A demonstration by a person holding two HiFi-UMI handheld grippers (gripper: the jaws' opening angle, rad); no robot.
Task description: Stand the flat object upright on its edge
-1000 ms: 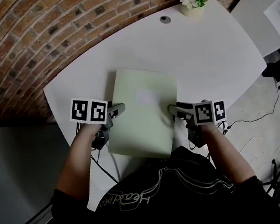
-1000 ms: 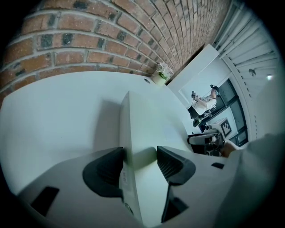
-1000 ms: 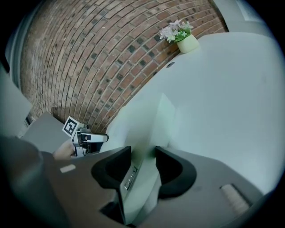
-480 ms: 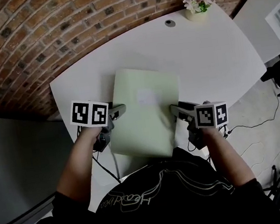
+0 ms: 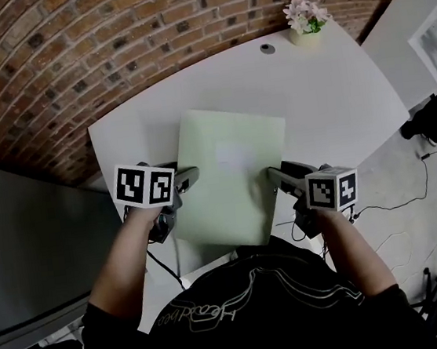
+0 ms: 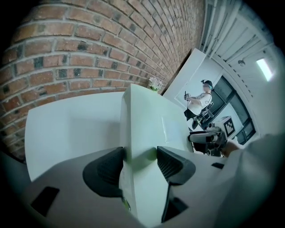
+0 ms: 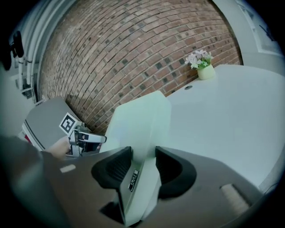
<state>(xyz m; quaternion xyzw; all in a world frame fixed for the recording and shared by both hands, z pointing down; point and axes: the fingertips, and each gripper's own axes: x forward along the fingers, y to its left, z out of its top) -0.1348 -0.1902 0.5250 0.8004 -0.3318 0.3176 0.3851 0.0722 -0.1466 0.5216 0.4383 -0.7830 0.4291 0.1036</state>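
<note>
1. The pale green flat box was over the white table, broad face turned up toward the person, near edge close to the person's chest; whether it touched the tabletop I could not tell.
2. The left gripper was clamped on the box's left edge; its pads pressed both faces.
3. The right gripper gripped the right edge the same way.
4. A flower pot stood at the table's far side by the brick wall, well apart from the box.
</note>
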